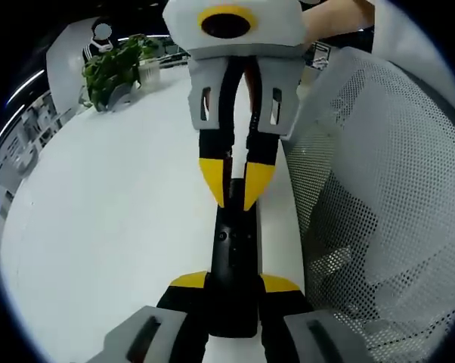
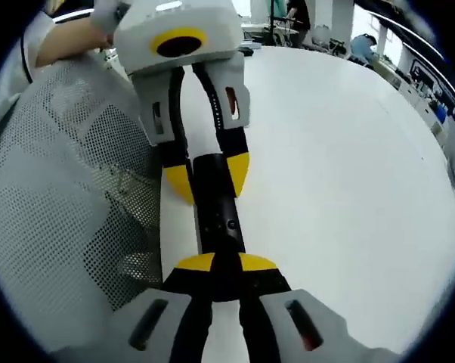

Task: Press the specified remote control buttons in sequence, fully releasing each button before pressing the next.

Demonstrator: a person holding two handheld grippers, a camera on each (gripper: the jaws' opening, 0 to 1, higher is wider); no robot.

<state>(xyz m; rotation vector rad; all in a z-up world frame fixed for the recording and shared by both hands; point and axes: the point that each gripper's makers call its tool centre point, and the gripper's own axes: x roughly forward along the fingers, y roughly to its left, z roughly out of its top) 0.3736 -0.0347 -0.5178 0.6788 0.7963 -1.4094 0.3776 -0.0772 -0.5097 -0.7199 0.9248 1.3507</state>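
The left tongs (image 1: 234, 281) pinched the remote (image 1: 233, 265); the right tongs (image 1: 235, 187), pressed together, touched its buttons; progress was unclear.

Left gripper view: the camera rides just behind the left gripper (image 1: 235, 283), looks forward along its jaws and down at the white table (image 1: 106, 227), and sits close to the black remote (image 1: 233, 257). The right gripper (image 1: 236, 189) faces it from the top of the view. A potted plant (image 1: 114, 72) stands at the far table edge; a mesh chair back (image 1: 386, 197) lies to the side.

Right gripper view: the camera looks the opposite way, equally close. Both views share the remote (image 2: 216, 215), the table (image 2: 341, 189), the chair (image 2: 69, 204), and each other's gripper (image 2: 206, 178).
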